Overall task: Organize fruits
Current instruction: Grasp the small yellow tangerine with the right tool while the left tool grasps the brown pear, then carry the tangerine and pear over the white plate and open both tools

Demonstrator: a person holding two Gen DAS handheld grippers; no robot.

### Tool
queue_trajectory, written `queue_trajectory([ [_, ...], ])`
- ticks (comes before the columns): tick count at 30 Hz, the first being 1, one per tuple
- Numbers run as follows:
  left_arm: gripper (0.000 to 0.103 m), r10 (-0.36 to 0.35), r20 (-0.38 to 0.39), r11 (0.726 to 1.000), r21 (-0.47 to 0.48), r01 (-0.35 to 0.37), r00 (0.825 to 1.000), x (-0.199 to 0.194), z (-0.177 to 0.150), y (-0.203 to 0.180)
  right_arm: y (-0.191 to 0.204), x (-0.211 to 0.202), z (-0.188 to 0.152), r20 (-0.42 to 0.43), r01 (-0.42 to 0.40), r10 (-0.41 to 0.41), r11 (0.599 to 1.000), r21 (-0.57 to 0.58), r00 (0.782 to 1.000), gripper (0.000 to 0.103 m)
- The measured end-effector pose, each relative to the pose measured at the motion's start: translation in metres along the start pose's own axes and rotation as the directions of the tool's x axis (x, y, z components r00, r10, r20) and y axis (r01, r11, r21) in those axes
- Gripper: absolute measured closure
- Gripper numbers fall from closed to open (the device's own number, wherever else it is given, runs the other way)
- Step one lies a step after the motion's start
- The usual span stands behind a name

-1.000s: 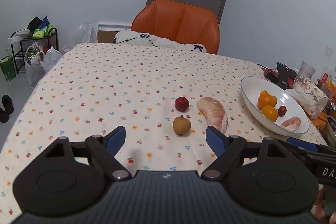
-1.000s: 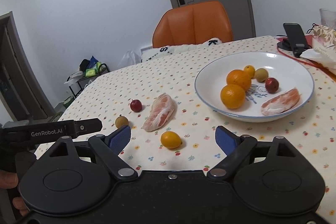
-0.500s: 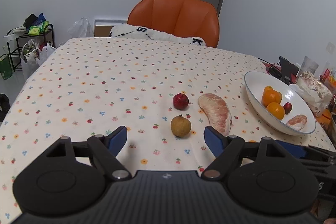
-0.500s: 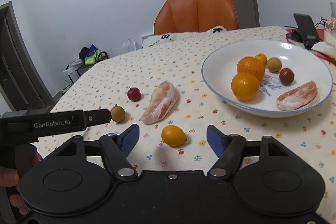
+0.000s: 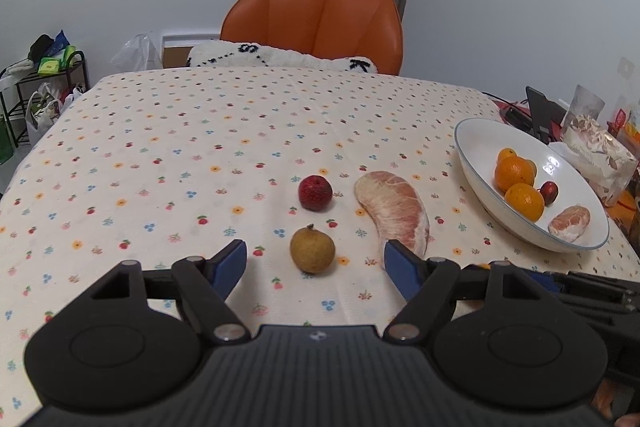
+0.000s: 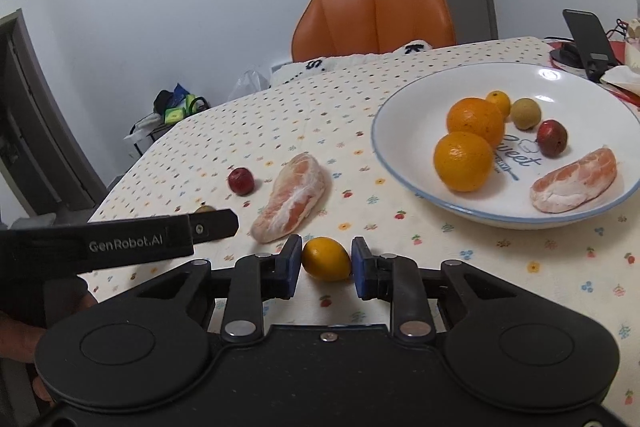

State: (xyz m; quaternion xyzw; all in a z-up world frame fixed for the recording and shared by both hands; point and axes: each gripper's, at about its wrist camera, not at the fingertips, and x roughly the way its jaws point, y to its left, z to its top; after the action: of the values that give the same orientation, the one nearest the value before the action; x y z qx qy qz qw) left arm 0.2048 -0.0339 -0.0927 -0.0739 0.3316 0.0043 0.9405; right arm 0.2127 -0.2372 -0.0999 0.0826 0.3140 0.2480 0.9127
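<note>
Table (image 5: 160, 147) w/ dotted cloth filled most of both views; white plate (image 6: 400, 107) sat upper right in the right-wrist view, holding oranges, small fruits & a pomelo piece. Pomelo segment (image 6: 292, 201) lay mid-frame on the cloth, long axis running lower left to upper right. Right claw (image 6: 326, 263) was clenched on the small yellow-orange citrus (image 6: 326, 259), bottom centre, pads touching both its sides, fruit apparently on the cloth. Plate lay up & right of it, so the carry likely goes that way. Left claw (image 5: 316, 263) was released, jaws wide, brown round fruit (image 5: 312, 249) between its tips, red fruit (image 5: 315, 192) just beyond.
</note>
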Motion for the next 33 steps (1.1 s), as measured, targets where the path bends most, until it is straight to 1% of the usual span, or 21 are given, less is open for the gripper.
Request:
queue_trajectory([
  [3, 0.035, 0.001, -0.008, 1.000, 0.002, -0.001, 1.000, 0.006, 0.001, -0.001, -0.004, -0.001, 0.002, 0.006, 0.012, -0.012, 1.000, 0.006, 1.000, 0.078],
  [5, 0.043, 0.007, -0.007, 1.000, 0.005, -0.007, 1.000, 0.009, 0.000, -0.002, -0.009, -0.003, 0.003, 0.013, 0.016, -0.016, 1.000, 0.017, 1.000, 0.078],
  [6, 0.045, 0.014, -0.001, 1.000, 0.010, -0.014, 1.000, 0.009, 0.000, -0.002, -0.011, -0.003, 0.004, 0.015, 0.020, -0.020, 1.000, 0.020, 1.000, 0.078],
  [8, 0.060, 0.014, 0.003, 1.000, 0.014, -0.015, 1.000, 0.009, 0.000, -0.003, -0.013, -0.004, 0.004, 0.017, 0.026, -0.027, 0.999, 0.024, 1.000, 0.078],
  [9, 0.065, 0.011, 0.002, 1.000, 0.013, -0.011, 1.000, 0.009, 0.000, -0.003, -0.014, -0.004, 0.004, 0.018, 0.027, -0.028, 0.999, 0.027, 0.999, 0.078],
  [10, 0.073, 0.006, 0.001, 1.000, 0.011, -0.006, 1.000, 0.009, 0.000, -0.003, -0.014, -0.005, 0.004, 0.019, 0.029, -0.029, 0.999, 0.029, 0.999, 0.078],
  [11, 0.079, 0.001, 0.000, 1.000, 0.005, -0.001, 1.000, 0.008, 0.000, -0.002, -0.015, -0.005, 0.004, 0.019, 0.030, -0.030, 0.999, 0.029, 0.999, 0.078],
  [14, 0.079, -0.013, 0.000, 1.000, -0.009, 0.013, 1.000, 0.004, 0.001, 0.000, -0.014, -0.007, 0.004, 0.022, 0.032, -0.032, 0.999, 0.029, 0.999, 0.078],
  [33, 0.079, -0.050, 0.084, 0.999, 0.008, 0.049, 0.995, -0.043, 0.005, -0.005, 0.001, -0.043, 0.008, 0.086, 0.044, -0.044, 0.999, 0.001, 0.995, 0.078],
])
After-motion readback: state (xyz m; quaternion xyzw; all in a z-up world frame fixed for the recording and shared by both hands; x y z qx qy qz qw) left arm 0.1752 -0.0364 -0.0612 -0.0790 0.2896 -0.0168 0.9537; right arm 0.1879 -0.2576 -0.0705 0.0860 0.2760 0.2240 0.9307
